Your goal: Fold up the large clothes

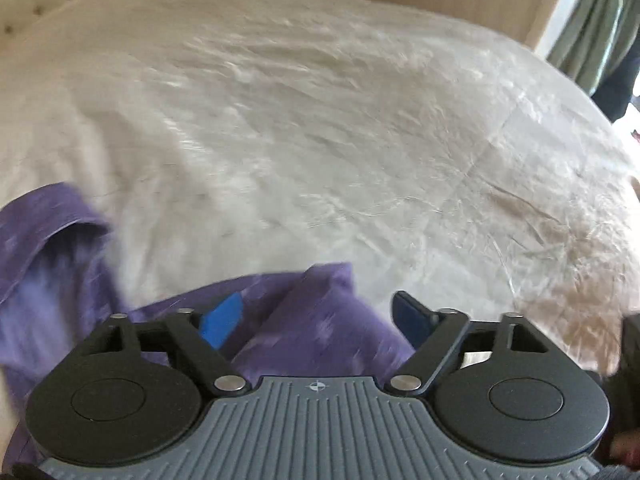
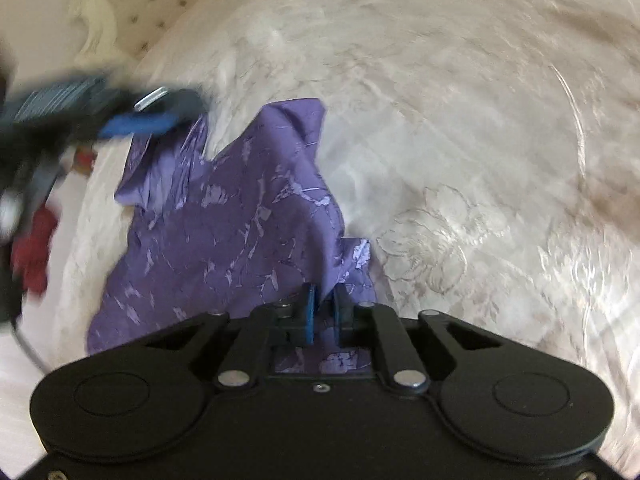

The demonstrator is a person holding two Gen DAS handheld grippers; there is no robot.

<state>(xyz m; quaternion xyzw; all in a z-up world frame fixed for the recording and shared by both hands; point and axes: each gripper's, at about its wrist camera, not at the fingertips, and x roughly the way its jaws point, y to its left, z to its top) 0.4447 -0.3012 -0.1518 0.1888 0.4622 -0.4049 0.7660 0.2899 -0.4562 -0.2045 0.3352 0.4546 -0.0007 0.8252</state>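
My right tool (image 2: 324, 304) is pinching a fold of the purple patterned cloth garment (image 2: 224, 232) between its blue pads, jaws nearly pressed together at six o'clock of its view. The garment lies crumpled on the bed's cream embroidered satin bedspread (image 2: 460, 140), spreading from my tool toward ten o'clock. My left tool (image 1: 318, 316) stands spread above another part of the garment (image 1: 312, 332), cloth lying between its blue fingers (image 1: 222, 320) but not gripped. In the right view that tool is blurred at nine o'clock, just beside the garment's far corner.
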